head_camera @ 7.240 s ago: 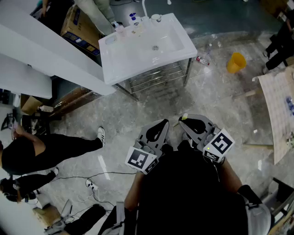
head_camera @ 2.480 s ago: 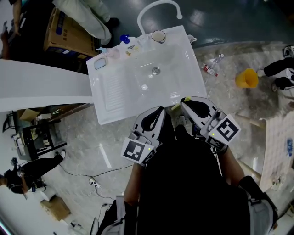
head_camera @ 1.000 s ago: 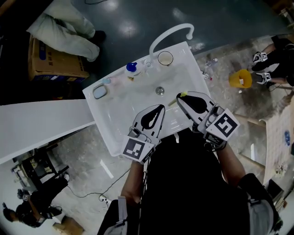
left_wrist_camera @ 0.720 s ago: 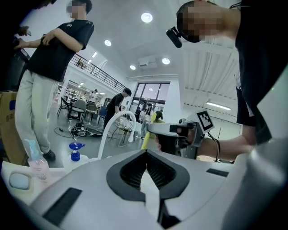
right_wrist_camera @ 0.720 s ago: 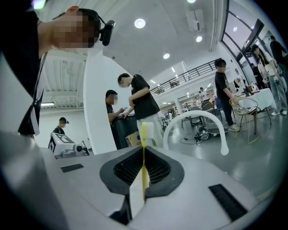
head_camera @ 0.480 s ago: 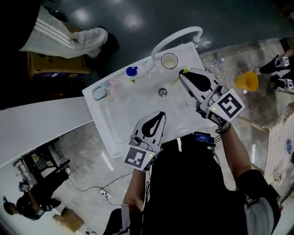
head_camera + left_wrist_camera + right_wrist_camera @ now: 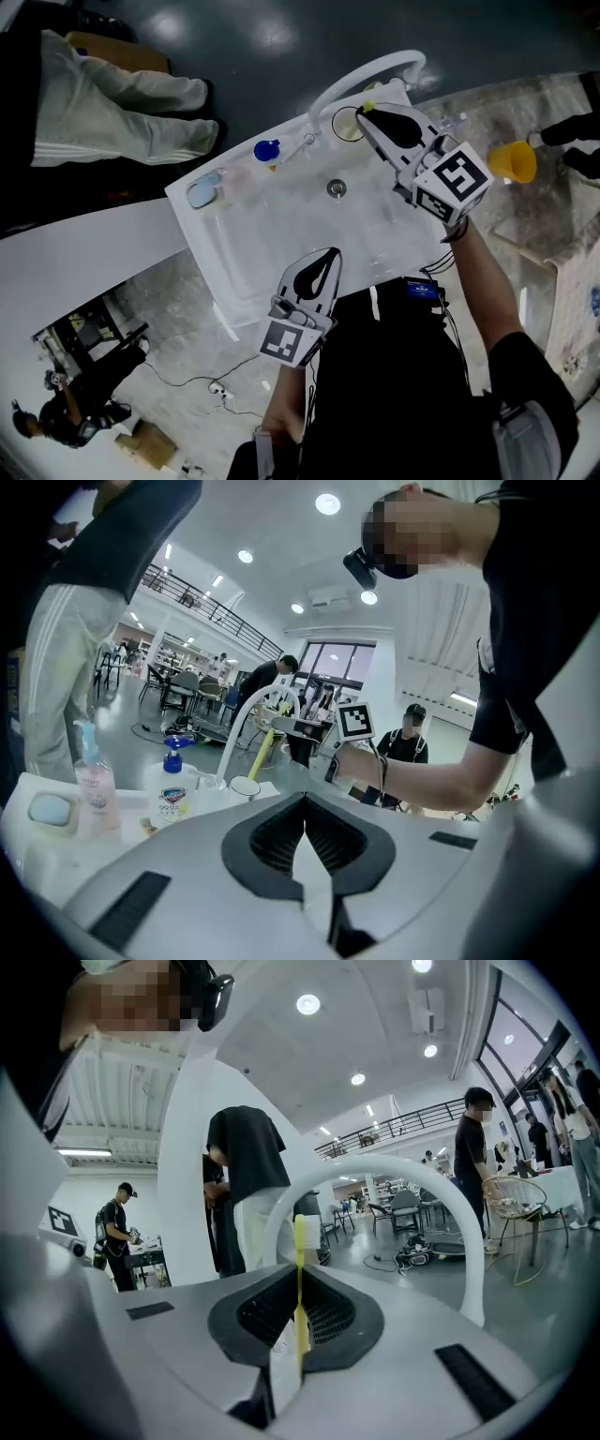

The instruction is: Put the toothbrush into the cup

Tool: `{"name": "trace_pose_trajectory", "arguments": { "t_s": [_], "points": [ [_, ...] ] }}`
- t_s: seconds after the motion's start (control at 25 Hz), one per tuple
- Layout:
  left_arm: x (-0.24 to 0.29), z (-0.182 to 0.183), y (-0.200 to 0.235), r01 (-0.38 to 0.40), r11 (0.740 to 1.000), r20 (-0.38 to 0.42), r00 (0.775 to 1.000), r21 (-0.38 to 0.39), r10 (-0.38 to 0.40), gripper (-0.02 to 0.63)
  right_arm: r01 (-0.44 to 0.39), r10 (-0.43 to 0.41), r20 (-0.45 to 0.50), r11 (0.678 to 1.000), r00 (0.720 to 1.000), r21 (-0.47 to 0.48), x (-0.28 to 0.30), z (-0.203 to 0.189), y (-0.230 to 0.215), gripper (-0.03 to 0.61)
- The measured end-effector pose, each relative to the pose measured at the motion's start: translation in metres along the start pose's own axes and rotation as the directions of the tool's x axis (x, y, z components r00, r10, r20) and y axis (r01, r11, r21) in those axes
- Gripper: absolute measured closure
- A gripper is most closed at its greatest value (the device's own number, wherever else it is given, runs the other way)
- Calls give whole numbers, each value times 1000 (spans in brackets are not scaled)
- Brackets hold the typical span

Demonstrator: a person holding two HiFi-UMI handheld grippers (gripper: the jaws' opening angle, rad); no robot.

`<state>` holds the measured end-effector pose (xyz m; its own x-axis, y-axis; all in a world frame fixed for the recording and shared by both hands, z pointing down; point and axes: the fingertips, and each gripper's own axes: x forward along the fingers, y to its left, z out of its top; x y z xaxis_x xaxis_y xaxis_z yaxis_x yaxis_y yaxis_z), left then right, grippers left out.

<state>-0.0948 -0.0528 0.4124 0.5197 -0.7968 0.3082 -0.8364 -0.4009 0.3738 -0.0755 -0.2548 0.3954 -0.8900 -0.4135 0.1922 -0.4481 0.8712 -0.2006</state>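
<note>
My left gripper (image 7: pixel 330 253) hangs over the sink's (image 7: pixel 239 258) near edge, fingers pressed together, empty. Further right, the cup (image 7: pixel 343 125) stands beside the faucet (image 7: pixel 470 1260). My right gripper (image 7: pixel 362 109) pinches the yellow toothbrush (image 7: pixel 299 1274) just above the cup. I judge a skewed descent could strike the rim and topple it.

My kit from above
Black short-sleeved shirt (image 7: pixel 394 375); left gripper (image 7: pixel 330 253) and right gripper (image 7: pixel 364 108) grey-shelled, black-padded, each with a black-and-white marker cube (image 7: pixel 453 180).
</note>
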Motion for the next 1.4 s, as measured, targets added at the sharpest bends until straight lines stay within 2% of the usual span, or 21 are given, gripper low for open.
{"name": "trace_pose_trajectory", "arguments": {
  "t_s": [0.2, 0.84, 1.4],
  "points": [
    [1, -11, 1, -10, 1000, -19, 1000, -18, 9, 602, 50, -49, -22, 997, 999, 60, 14, -23, -25, 554],
    [3, -28, 13, -33, 998, -54, 998, -54, 30, 603, 103, -90, -66, 967, 994, 232, 41, -83, -51, 554],
    [5, -30, 19, -36, 996, -57, 998, -76, 31, 602, 149, -125, -104, 951, 987, 270, 43, -113, -63, 554]
  ]
}}
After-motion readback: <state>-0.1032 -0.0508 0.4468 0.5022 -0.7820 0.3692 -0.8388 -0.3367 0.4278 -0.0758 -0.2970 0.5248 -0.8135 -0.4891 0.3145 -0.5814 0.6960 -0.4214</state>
